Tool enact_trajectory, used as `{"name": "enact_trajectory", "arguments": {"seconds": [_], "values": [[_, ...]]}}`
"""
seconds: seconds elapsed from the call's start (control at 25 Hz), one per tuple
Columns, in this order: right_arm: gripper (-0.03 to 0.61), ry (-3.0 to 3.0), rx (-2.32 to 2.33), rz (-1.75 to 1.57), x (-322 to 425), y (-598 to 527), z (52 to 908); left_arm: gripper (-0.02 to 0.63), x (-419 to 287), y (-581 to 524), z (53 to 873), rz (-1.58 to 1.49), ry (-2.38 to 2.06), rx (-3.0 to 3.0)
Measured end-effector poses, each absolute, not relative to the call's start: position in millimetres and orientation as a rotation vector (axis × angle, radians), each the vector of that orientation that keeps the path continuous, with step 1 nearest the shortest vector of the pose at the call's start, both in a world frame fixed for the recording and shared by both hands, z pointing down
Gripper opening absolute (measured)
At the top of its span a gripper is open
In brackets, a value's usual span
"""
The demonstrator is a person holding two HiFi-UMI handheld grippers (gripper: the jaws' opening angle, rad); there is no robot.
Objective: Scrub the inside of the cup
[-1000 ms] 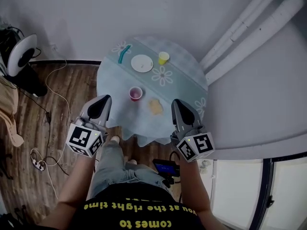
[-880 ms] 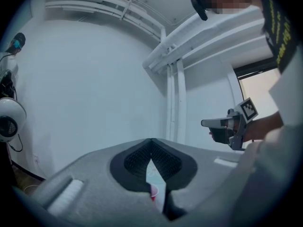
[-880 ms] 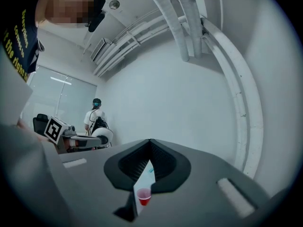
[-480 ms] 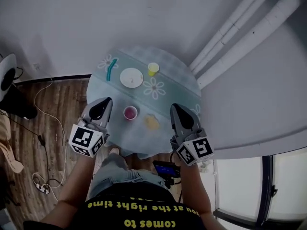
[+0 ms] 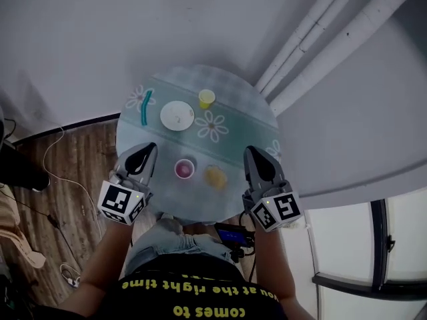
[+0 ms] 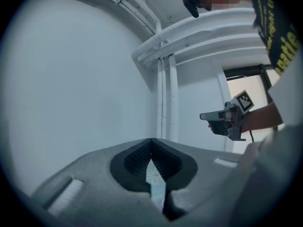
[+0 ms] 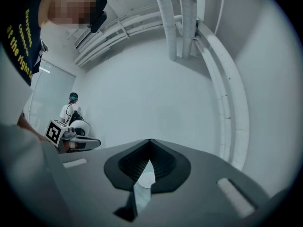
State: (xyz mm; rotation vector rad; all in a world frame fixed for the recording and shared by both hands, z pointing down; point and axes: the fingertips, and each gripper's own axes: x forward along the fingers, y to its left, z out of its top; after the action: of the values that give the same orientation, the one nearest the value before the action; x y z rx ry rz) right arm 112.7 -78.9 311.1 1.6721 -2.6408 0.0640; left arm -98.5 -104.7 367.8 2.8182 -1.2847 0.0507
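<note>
Both left gripper (image 5: 146, 151) and right gripper (image 5: 254, 154) have jaws together, empty. Pink cup (image 5: 184, 169), near six o'clock on the worktop (image 5: 241, 111), looks light and tippy; I would pinch its rim.

The tablecloth (image 5: 233, 93) looks like matt cloth, pale teal with printed daisies. The pink cup (image 5: 185, 170) at the near side and the yellow cup (image 5: 206, 99) at the far side look like smooth plastic. The white plate (image 5: 177, 115) is smooth. The sponge (image 5: 215, 177) looks dull and soft. The floor (image 5: 67, 172) on the left is grained wood. The left gripper (image 5: 148, 147) and the right gripper (image 5: 251, 151) have matt grey plastic shells, and their pads (image 6: 139, 157) are black and ribbed.
</note>
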Motion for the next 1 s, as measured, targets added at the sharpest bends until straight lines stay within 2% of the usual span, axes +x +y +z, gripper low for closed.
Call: {"name": "enact_trajectory", "arguments": {"seconds": [0.36,1.0], "values": [[0.006,-2.55,1.76,0.119,111.6,-86.5,329.9,0.003,-105.3,-134.1,371.1,0.066,-1.179,2.879],[0.006,-2.636,1.554,0.215,121.9,-94.0,371.9,0.003,-79.9,-129.7,383.2,0.132,-1.262,2.855]]}}
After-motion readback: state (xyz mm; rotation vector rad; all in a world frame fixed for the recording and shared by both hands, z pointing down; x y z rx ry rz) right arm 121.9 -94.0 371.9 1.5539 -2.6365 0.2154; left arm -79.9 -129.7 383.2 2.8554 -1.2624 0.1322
